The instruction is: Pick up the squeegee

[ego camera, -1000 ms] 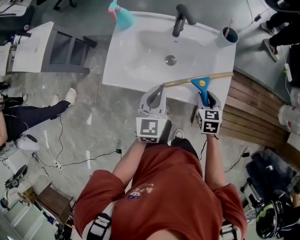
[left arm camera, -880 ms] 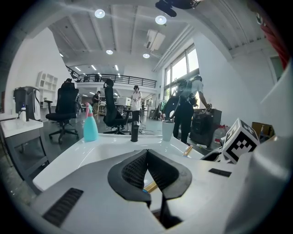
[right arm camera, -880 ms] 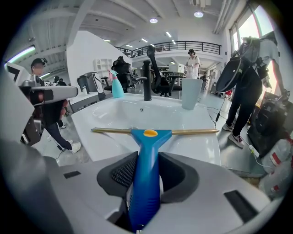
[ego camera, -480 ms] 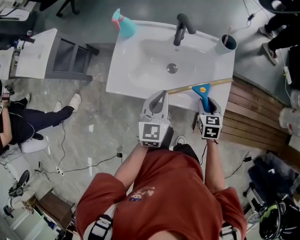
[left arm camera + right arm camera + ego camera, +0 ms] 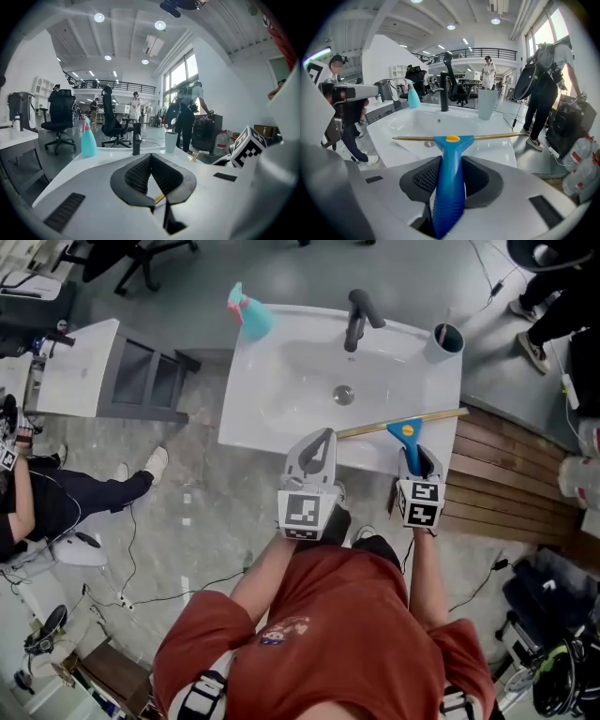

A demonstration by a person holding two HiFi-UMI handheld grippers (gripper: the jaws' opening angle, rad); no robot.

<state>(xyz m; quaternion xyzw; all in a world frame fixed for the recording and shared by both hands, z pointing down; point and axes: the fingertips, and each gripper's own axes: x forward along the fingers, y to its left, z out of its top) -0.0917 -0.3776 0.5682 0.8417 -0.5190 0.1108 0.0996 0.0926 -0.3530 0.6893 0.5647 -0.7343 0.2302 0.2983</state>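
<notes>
The squeegee (image 5: 407, 434) has a blue handle and a long brass blade bar across the near rim of the white sink (image 5: 281, 381). My right gripper (image 5: 413, 457) is shut on the blue handle (image 5: 449, 187); the blade (image 5: 454, 137) spreads left and right just past the jaws, above the sink's front edge. My left gripper (image 5: 316, 448) hovers at the sink's front rim, left of the squeegee. Its pads (image 5: 133, 176) meet at the tips with nothing between them.
A black tap (image 5: 357, 315) stands at the back of the sink, a teal spray bottle (image 5: 248, 313) at its left corner, a grey cup (image 5: 446, 339) at the right. A wooden platform (image 5: 506, 474) lies right. People and office chairs (image 5: 115, 119) stand beyond.
Both grippers and the squeegee sit slightly higher against the sink than before, and the left gripper has risen a little. The right gripper's grip on the handle is unchanged.
</notes>
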